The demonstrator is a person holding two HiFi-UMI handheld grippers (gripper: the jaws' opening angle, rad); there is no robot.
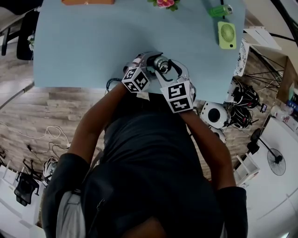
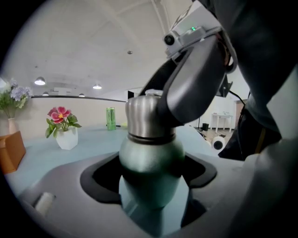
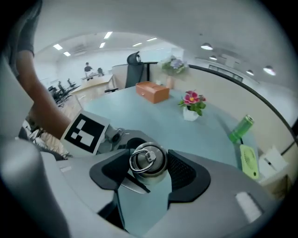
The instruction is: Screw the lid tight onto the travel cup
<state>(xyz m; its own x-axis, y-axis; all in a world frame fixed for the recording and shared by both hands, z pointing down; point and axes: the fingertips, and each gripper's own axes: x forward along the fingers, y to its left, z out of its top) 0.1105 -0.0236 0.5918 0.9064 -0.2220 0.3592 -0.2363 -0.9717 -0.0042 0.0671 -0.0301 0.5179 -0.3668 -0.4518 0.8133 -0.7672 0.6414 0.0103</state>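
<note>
L gripper clamped on body of green travel cup. Cup upright nr table near edge, bit right of mid. Steel lid sits on cup neck, ring on top. R gripper jaws closed on lid from above. Along far edge: orange box, flower pot, green can. Green mini fan flat nr far-right corner.
</note>
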